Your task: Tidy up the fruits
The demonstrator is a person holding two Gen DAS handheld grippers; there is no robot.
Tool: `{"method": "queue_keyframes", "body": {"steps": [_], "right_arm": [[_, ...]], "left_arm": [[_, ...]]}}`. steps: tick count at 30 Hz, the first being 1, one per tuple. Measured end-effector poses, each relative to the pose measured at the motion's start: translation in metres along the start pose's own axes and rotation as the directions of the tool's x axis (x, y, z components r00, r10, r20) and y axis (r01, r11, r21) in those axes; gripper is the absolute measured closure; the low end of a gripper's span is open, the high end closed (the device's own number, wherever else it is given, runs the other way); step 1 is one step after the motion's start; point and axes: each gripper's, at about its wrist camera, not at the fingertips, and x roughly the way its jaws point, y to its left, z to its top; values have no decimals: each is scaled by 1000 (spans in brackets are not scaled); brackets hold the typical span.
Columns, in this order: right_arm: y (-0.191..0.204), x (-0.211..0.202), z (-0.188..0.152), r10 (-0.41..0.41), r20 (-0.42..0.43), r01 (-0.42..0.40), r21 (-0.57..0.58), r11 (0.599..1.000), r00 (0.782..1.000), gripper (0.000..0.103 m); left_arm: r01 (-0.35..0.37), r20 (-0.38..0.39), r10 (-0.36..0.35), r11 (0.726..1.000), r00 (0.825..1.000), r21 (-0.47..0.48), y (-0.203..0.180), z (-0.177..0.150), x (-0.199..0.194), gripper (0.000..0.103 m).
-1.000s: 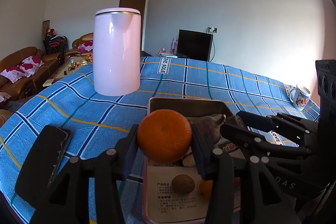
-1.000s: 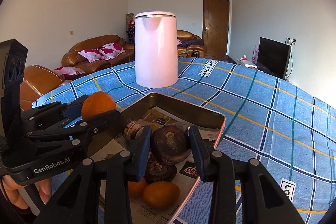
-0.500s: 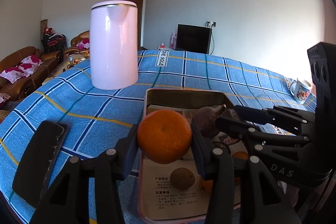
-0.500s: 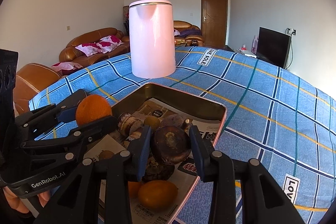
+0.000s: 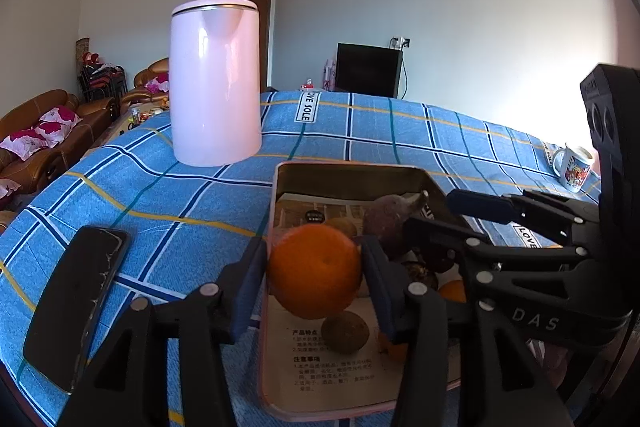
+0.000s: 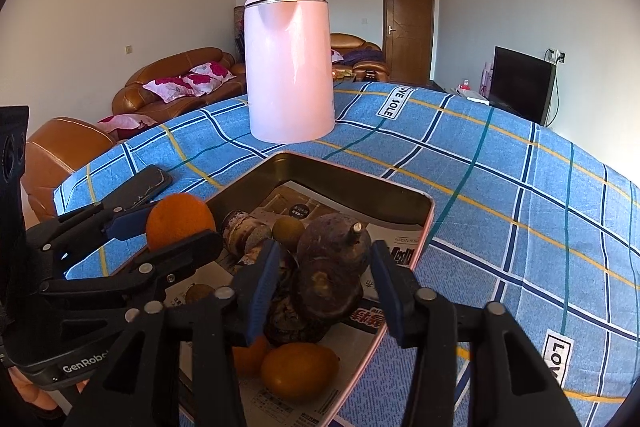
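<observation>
My left gripper [image 5: 314, 277] is shut on an orange [image 5: 315, 270] and holds it over the near left part of a paper-lined metal tray [image 5: 344, 175]. The orange also shows in the right wrist view [image 6: 180, 221]. My right gripper [image 6: 324, 277] stands open around a dark brown round fruit [image 6: 332, 269] that rests on other fruit in the tray [image 6: 360, 183]; the gaps at both fingers show. More fruit lies in the tray: a brown one [image 5: 345, 331] and two orange ones [image 6: 300, 371].
A tall pink kettle [image 5: 214, 83] stands on the blue checked cloth [image 5: 160, 211] behind the tray. A black phone [image 5: 76, 303] lies at the left edge. A printed mug [image 5: 572, 167] stands far right. Sofas and a television are beyond the table.
Both grippers have come lower over the tray. My right gripper has opened and the dark fruit now rests on the pile. The orange stays gripped in the left.
</observation>
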Motion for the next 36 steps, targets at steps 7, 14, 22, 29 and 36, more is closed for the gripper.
{"method": "queue_keyframes", "body": {"steps": [7, 14, 22, 29, 36], "right_arm": [[-6, -14, -4, -12, 49, 10, 33, 999, 999, 40], [-7, -43, -10, -63, 93, 60, 41, 997, 994, 32], [-12, -95, -14, -107, 187, 97, 60, 993, 977, 28], [-16, -125, -24, -143, 242, 124, 91, 988, 960, 25], [-15, -144, -22, -152, 283, 131, 90, 987, 947, 24]], "left_arm": [[-5, 43, 5, 1000, 999, 8, -3, 4, -17, 34], [16, 103, -18, 1000, 994, 22, -9, 6, -40, 16], [24, 171, -28, 999, 985, 31, -19, 10, -64, 3], [23, 179, -32, 998, 983, 50, -28, 7, -70, 1], [18, 182, -29, 998, 983, 66, -37, 9, -76, 0]]}}
